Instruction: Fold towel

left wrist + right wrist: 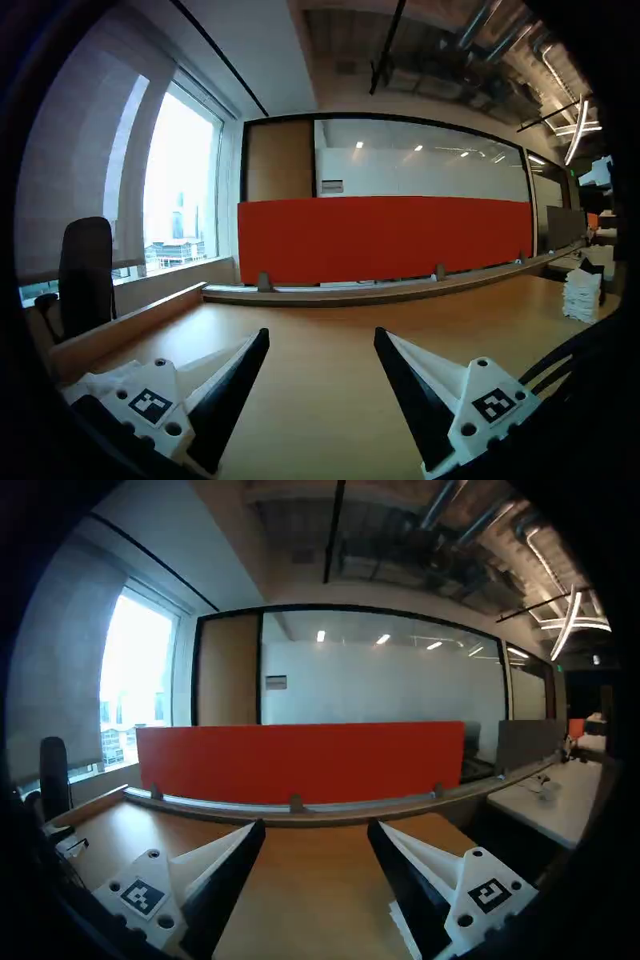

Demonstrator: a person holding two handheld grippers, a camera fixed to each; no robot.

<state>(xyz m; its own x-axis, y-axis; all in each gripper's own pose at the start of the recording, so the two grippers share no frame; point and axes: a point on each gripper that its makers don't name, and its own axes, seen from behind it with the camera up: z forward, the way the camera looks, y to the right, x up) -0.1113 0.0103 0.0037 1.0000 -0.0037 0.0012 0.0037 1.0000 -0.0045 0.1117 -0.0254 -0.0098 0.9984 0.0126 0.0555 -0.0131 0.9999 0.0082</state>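
Observation:
A stack of folded white towels (pixel 582 294) sits on the wooden desk (pixel 336 400) at the far right of the left gripper view. My left gripper (pixel 320 336) hovers over bare desk well left of the stack, open, with nothing between its fingers. In the right gripper view my right gripper (pixel 316 826) is also open over the wooden desk (pixel 320 896). A small white ridged edge (pixel 398 926), possibly towel cloth, shows low beside its right finger; I cannot tell if they touch.
A red partition (pixel 384 238) runs along the desk's far edge, seen again as the red partition (pixel 300 762). A black office chair (pixel 84 276) stands at the left by the window. A white desk (pixel 552 800) lies across a gap to the right.

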